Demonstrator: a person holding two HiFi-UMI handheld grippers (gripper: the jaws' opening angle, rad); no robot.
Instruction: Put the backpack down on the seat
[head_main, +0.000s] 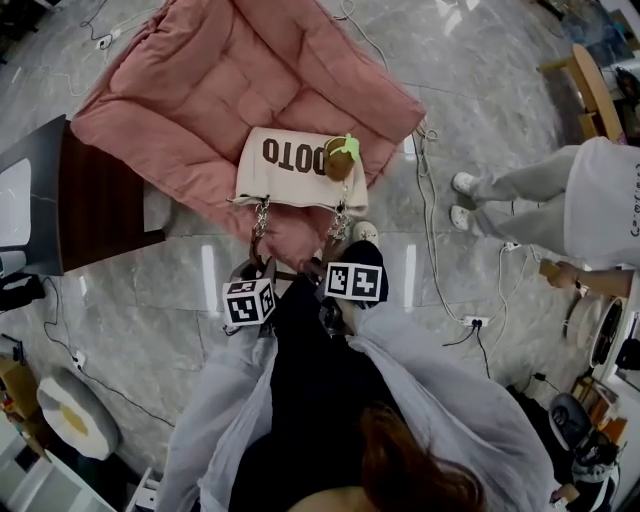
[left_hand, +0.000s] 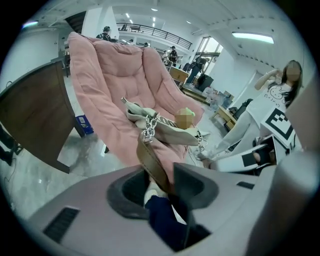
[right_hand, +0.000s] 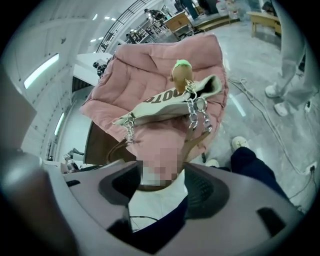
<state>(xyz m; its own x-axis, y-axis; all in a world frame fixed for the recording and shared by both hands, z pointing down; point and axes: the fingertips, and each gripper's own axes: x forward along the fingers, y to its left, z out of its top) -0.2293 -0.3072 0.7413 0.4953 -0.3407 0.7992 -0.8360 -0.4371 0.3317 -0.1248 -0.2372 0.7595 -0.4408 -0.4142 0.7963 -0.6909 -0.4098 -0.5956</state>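
Note:
The backpack (head_main: 290, 165), a cream bag with dark lettering and a brown-and-green plush charm (head_main: 340, 157), lies on the front of the pink cushioned seat (head_main: 200, 90). Chains and brown straps run from it toward me. My left gripper (head_main: 256, 268) stands just off the seat's front edge. In the left gripper view the left gripper (left_hand: 160, 182) is open, with a brown strap (left_hand: 152, 165) passing loosely between its jaws. My right gripper (head_main: 322, 268) is beside it. In the right gripper view the right gripper (right_hand: 157, 182) is open wide and the backpack (right_hand: 165, 102) rests ahead on the seat (right_hand: 150, 70).
A dark wooden table (head_main: 95, 200) stands left of the seat. A person in grey (head_main: 560, 195) stands at the right. Cables (head_main: 430, 230) and a power strip (head_main: 470, 321) lie on the marble floor. A round white cushion (head_main: 75, 415) is at lower left.

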